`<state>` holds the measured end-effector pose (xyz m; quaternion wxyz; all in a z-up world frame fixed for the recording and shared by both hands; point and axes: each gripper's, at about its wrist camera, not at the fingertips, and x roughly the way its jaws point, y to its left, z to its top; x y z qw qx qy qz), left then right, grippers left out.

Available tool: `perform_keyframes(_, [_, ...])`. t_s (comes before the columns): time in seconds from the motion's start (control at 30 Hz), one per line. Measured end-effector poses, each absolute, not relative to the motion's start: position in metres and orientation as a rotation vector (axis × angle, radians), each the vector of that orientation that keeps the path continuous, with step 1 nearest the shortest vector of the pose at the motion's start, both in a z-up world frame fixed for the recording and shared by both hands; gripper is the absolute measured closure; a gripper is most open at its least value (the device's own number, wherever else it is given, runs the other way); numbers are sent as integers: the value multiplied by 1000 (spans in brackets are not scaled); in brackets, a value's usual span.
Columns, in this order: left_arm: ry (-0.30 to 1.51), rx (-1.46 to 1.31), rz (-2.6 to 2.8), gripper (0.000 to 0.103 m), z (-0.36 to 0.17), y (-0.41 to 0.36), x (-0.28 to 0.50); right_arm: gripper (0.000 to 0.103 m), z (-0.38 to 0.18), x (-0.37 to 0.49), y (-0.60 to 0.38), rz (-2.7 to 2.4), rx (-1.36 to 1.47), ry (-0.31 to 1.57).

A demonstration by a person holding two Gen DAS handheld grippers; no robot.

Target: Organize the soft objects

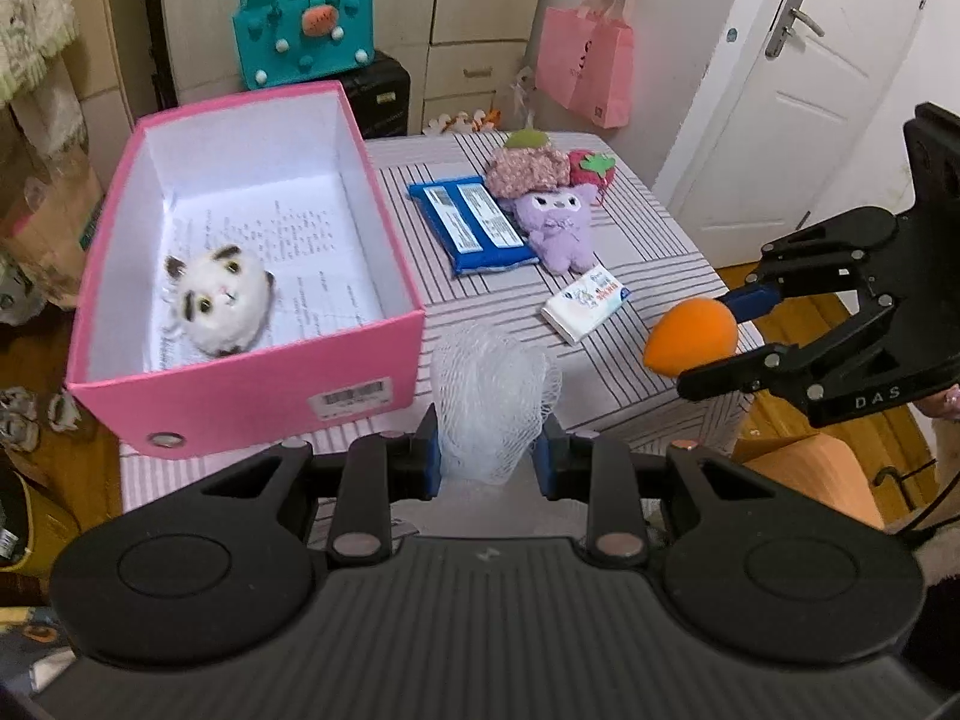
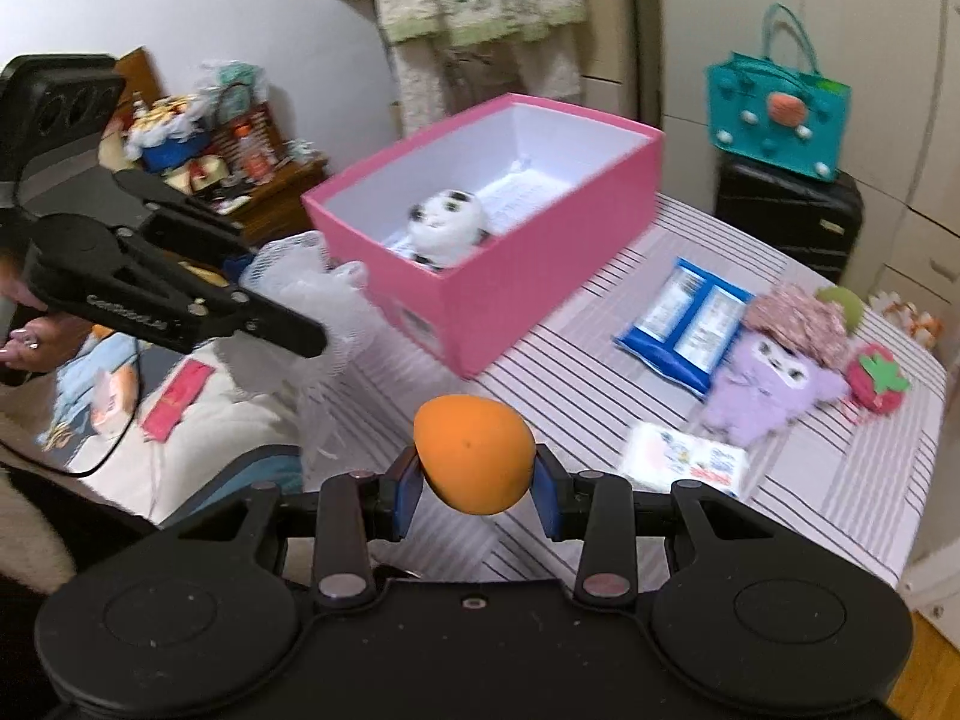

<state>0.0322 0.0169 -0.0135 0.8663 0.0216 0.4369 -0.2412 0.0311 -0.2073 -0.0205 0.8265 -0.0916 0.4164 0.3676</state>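
a: mesh puff (image 1: 492,402) is pinched between the left gripper (image 1: 489,459) jaws, orange sponge (image 2: 474,453) between the right gripper (image 2: 474,495) jaws; both are held off the tabletop (image 2: 840,498), probably bound for the pink box (image 1: 252,384).

b: agreed. box contents are best shown by the left wrist view: only a cat plush (image 1: 219,300) is seen inside. in the right wrist view it is blurred.

My left wrist camera looks steeply down along its fingers (image 1: 427,450) from the near edge of the tabletop (image 1: 648,276), close to the pink box (image 1: 252,384). My right wrist camera looks down from the right side. Both share box, tabletop and each other's gripper.
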Motion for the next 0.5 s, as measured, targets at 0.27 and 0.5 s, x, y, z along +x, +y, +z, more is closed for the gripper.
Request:
perform_keyframes(0.27, [836,48,-489,75,4,36,25,59,-5,38,-175,868,-227,834])
perform_keyframes(0.5, [769,45,-458,75,19,52,41,59,10,66,-155,880,-246,763])
